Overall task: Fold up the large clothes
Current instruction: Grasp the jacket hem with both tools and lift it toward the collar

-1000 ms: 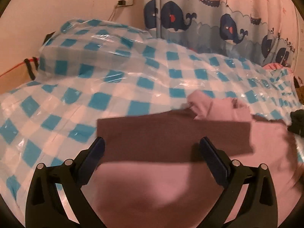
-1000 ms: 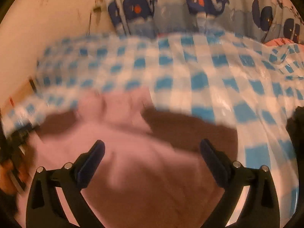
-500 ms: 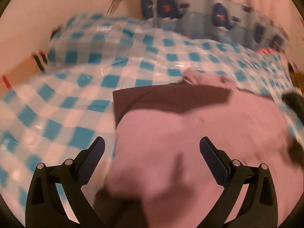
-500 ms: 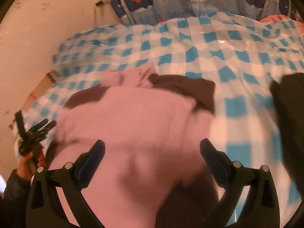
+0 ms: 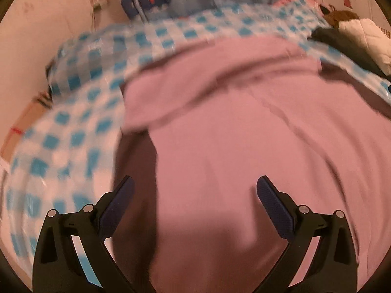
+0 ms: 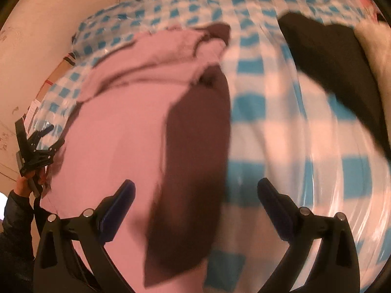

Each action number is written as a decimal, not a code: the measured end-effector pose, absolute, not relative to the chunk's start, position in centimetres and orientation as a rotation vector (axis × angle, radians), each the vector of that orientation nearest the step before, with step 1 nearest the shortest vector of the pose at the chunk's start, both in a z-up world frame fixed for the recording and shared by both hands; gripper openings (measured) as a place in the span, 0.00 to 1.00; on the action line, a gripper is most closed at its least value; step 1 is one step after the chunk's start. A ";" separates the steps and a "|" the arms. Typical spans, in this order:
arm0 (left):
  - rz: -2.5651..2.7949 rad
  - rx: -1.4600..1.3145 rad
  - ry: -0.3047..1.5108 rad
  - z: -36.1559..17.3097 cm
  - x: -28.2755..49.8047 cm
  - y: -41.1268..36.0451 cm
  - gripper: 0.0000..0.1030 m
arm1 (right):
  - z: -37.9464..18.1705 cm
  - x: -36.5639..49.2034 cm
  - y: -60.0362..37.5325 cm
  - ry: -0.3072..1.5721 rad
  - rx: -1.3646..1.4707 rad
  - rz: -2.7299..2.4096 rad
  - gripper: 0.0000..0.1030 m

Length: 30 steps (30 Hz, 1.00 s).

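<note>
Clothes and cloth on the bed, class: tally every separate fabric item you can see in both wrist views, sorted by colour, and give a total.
Pink with brown panels: 1, the large garment being folded.
Black: 1, a dark garment on the bed.
White: 1, a padded item at the far right.
Blue-and-white checked: 1, the bed cover.
Total: 4

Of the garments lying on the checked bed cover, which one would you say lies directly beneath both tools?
The pink garment with brown panels; the black garment and white one lie apart at the far right.
</note>
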State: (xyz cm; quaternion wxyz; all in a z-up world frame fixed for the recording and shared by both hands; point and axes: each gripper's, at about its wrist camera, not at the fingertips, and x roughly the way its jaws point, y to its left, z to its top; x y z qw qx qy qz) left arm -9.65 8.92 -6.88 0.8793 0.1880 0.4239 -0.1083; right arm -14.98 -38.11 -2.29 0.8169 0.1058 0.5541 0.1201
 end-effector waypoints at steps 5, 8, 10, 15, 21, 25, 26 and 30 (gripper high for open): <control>-0.200 0.386 0.918 -8.8 -13.2 11.1 0.94 | -3.3 -16.9 -39.0 1.221 0.259 0.266 0.93; -0.179 0.392 0.907 -8.7 -14.9 11.7 0.94 | -3.8 -17.8 -39.2 1.246 0.271 0.265 0.93; -0.158 0.420 0.880 -8.2 -16.2 11.8 0.94 | -4.0 -18.4 -39.1 1.257 0.280 0.266 0.93; -0.177 0.353 0.909 -6.6 -19.0 13.2 0.94 | -4.4 -20.3 -38.5 1.291 0.298 0.290 0.93; -0.176 -0.236 1.038 -4.7 -20.7 22.9 0.94 | -4.0 -21.8 -38.3 1.296 0.333 0.325 0.93; -0.129 -0.518 1.049 -4.8 -22.7 28.5 0.94 | -4.3 -22.0 -39.2 1.293 0.424 0.340 0.93; -0.120 -0.567 1.044 -4.7 -23.2 29.7 0.94 | -4.4 -22.0 -39.7 1.289 0.468 0.348 0.93; -0.130 -0.670 1.069 -5.9 -24.2 31.2 0.94 | -5.2 -22.4 -40.1 1.314 0.573 0.371 0.93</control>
